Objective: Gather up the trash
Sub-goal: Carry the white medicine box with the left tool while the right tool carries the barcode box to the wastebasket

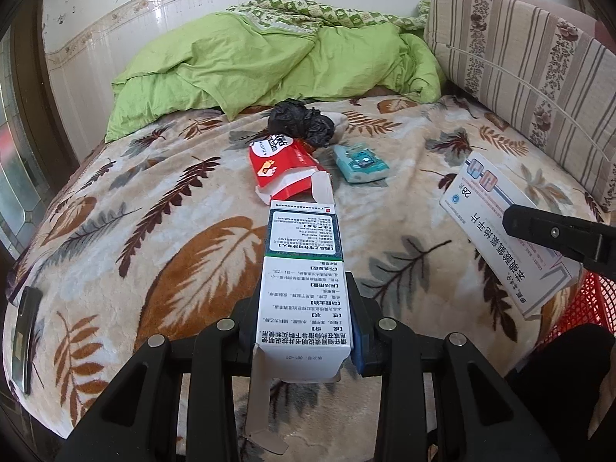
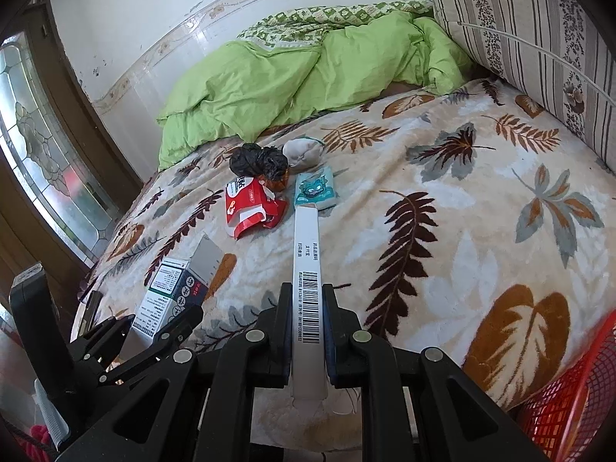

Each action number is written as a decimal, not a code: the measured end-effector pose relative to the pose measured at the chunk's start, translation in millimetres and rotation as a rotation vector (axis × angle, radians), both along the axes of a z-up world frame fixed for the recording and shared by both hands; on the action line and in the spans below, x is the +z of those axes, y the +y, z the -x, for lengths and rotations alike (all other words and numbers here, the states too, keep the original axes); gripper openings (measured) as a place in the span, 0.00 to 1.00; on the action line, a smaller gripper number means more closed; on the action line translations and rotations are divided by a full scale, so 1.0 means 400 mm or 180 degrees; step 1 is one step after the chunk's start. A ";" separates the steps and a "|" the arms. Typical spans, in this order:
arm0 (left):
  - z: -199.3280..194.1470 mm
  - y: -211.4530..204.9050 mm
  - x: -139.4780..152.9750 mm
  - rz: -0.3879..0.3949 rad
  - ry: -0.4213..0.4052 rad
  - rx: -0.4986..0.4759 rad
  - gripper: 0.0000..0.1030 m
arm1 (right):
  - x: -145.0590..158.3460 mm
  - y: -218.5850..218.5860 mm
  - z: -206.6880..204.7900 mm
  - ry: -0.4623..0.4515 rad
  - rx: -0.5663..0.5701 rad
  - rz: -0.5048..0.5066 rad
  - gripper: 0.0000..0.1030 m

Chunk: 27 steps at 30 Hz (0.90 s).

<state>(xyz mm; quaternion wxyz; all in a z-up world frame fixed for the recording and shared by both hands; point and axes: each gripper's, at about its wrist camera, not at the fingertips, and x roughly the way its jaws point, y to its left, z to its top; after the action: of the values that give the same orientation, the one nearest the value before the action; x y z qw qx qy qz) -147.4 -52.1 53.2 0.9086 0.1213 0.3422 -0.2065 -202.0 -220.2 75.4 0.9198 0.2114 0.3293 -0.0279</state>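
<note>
My left gripper (image 1: 306,308) is shut on a white and dark green medicine box (image 1: 302,269), held above the bed; the box also shows in the right wrist view (image 2: 173,292). My right gripper (image 2: 307,308) is shut on a flat white and blue medicine box (image 2: 306,269), seen edge-on; its face shows in the left wrist view (image 1: 508,235). On the leaf-patterned blanket (image 1: 173,238) lie a torn red box (image 1: 285,169), a crumpled black bag (image 1: 300,119), a teal tissue pack (image 1: 360,163) and a grey wad (image 2: 302,152).
A red mesh basket (image 2: 569,396) stands at the bed's near right edge, also in the left wrist view (image 1: 577,308). A green duvet (image 1: 269,57) lies at the back, a striped cushion (image 1: 539,61) at the right. A dark phone (image 1: 25,335) lies at the left edge.
</note>
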 end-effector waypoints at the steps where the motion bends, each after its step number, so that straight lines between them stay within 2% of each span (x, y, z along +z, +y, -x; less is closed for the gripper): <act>1: 0.003 -0.004 0.003 0.0002 0.0007 -0.0014 0.32 | 0.005 -0.002 0.004 -0.0016 -0.0002 -0.0009 0.13; 18: 0.044 -0.055 0.036 0.0016 0.0101 -0.0226 0.32 | 0.059 -0.052 0.081 -0.0193 -0.0120 -0.0109 0.13; 23: 0.056 -0.075 0.054 0.0042 0.0110 -0.0317 0.32 | 0.065 -0.090 0.115 -0.0206 -0.0249 -0.0150 0.13; 27: 0.075 -0.103 0.087 0.0072 0.0044 -0.0462 0.32 | 0.079 -0.147 0.182 -0.0267 -0.0457 -0.0140 0.13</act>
<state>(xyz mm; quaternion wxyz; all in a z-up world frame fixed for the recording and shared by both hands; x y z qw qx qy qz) -177.5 -93.4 87.9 0.8901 0.1341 0.3365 -0.2765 -274.7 -278.9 107.1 0.9236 0.2556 0.2750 -0.0776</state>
